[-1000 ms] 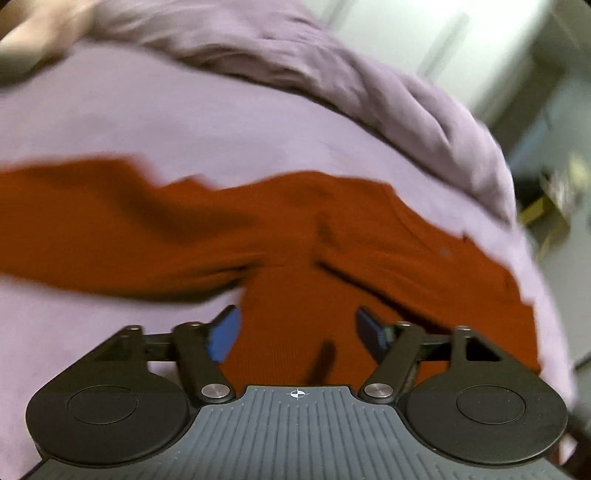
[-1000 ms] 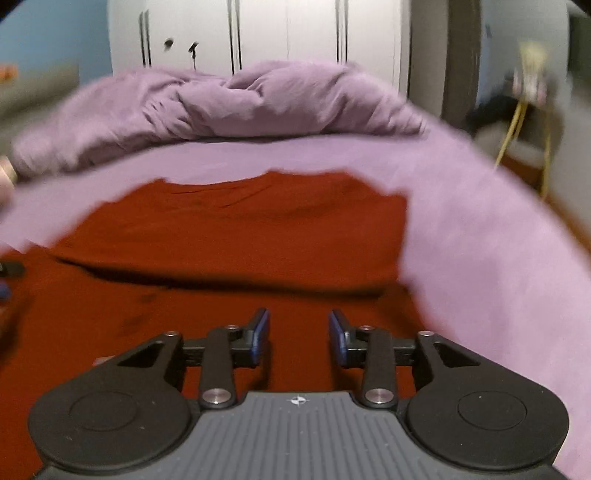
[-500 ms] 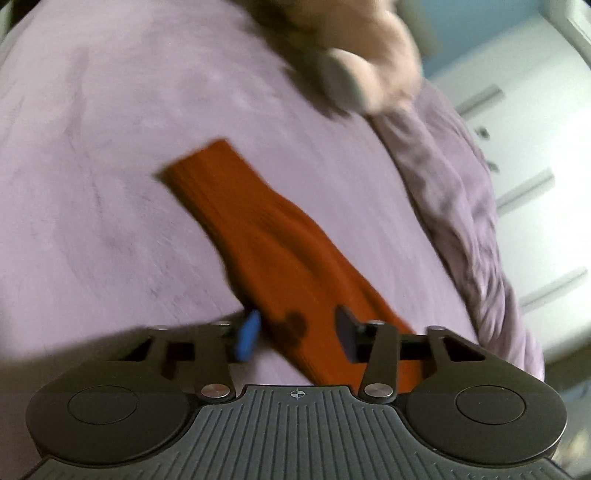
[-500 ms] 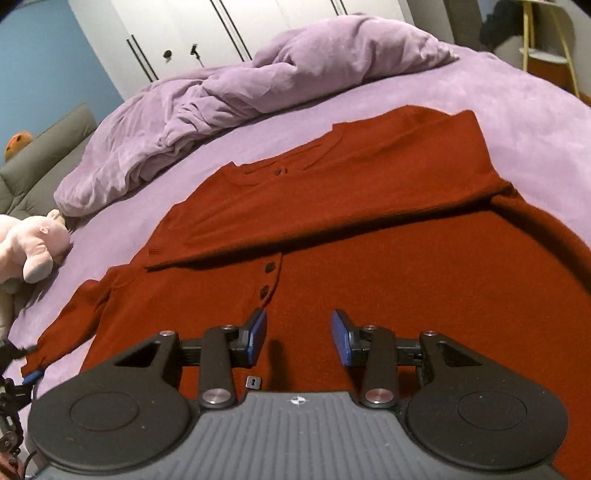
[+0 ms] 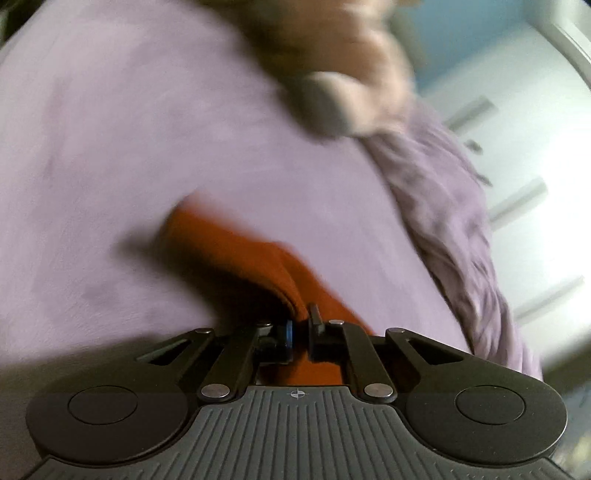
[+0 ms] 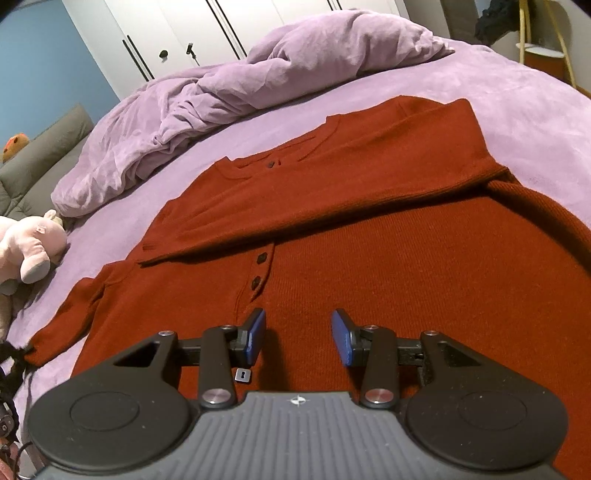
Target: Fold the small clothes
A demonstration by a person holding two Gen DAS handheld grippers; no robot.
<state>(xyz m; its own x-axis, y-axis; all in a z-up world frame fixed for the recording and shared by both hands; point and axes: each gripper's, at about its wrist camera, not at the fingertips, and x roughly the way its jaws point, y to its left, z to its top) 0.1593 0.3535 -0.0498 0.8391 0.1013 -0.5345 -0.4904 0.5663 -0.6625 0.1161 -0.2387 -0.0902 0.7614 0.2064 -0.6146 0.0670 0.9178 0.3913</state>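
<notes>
Spread flat on a lilac bedcover point(image 6: 535, 110) with a soft, suede-like nap lies a rust-red knitted cardigan point(image 6: 369, 258), fine-ribbed, with small dark buttons point(image 6: 262, 257) down its front. One sleeve is folded across the chest as a long flat band; the other sleeve point(image 6: 70, 317) runs out to the near left, its cuff at the edge of the right wrist view. At the far side a crumpled lilac duvet point(image 6: 258, 85) is heaped in soft folds before white wardrobe doors point(image 6: 177, 33). A pink plush toy point(image 6: 29, 247) sits at the left, beside a grey cushion point(image 6: 40, 155).

The right gripper point(image 6: 297, 332) hangs tilted downward over the cardigan's lower front, its blue-padded jaws released and standing apart with only knit showing below them, touching nothing that can be made out.

The left gripper point(image 5: 299, 330), also angled down, has just been closing; its jaws are now clenched on the red sleeve point(image 5: 236, 254), a pinch of knit rising between them in a ridge. That view is blurred; the sleeve trails away to the far left over the bedcover, and the plush toy point(image 5: 351, 85) is a smear beyond.
</notes>
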